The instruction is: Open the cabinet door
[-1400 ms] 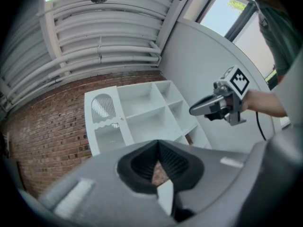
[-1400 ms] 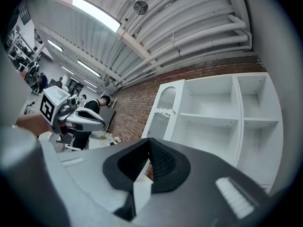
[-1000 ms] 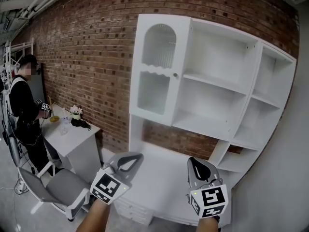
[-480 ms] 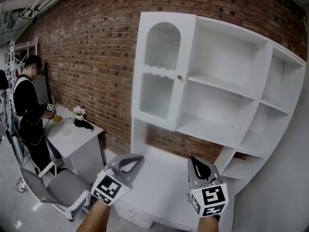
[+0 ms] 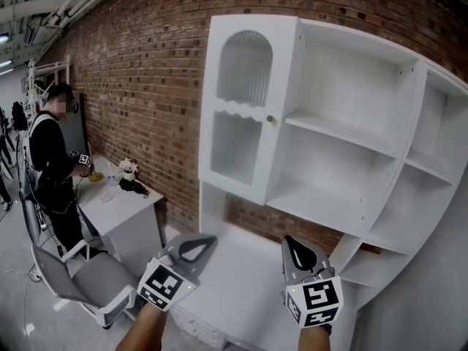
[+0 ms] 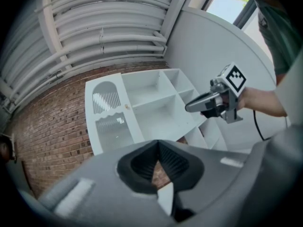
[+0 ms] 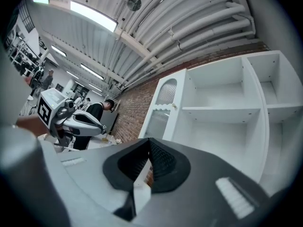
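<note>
- Two tools, left gripper (image 5: 207, 240) and right gripper (image 5: 289, 243), jaws pressed together on nothing, held low.
- Arched cabinet door (image 5: 241, 108) (closed, knob (image 5: 271, 121) at its right edge) stands above, well apart from both.

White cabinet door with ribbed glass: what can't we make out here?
- Behind the white cabinet door with ribbed glass panes: in the head view, the ribbing blurs anything inside.
- Small round knob: too small in every view to show its shape in detail.
- Hinges: no view shows them with the door closed.
- Lower white drawers: in the head view, partly behind the left gripper and cut off by the bottom edge.
</note>
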Available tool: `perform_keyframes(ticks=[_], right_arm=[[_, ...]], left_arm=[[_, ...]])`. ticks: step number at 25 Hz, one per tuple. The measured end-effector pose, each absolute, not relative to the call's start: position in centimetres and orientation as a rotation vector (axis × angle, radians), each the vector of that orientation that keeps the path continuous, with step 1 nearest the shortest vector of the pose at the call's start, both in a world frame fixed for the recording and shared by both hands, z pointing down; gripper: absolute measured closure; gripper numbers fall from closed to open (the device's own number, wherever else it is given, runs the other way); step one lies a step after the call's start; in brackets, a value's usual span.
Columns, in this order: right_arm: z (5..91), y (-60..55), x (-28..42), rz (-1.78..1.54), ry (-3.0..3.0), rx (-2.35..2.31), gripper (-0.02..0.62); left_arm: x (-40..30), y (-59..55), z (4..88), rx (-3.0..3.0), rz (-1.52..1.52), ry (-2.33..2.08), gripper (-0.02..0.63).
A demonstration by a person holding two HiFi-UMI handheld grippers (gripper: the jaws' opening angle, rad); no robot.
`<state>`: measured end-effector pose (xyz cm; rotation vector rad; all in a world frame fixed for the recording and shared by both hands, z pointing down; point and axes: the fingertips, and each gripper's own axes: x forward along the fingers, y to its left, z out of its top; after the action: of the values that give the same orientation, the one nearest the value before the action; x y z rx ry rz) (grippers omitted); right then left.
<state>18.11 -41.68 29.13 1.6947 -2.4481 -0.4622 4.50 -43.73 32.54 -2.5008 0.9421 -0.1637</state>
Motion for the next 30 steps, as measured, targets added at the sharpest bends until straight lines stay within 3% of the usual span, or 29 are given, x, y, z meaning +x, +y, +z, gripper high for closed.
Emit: perform_keyframes(ticks=[14, 30], right_arm=[[31.2, -46.5, 21.9, -0.405, -2.539, 1.625, 0.591], [31.4, -53.4, 19.4, -0.367, -2.411, 1.766, 0.59]], left_arm=[[7.4, -47.0, 34.1, -2.474, -0.237, 1.038, 0.604], [5.4, -56.1, 33.5, -2.542, -0.165, 0.873, 0.604]])
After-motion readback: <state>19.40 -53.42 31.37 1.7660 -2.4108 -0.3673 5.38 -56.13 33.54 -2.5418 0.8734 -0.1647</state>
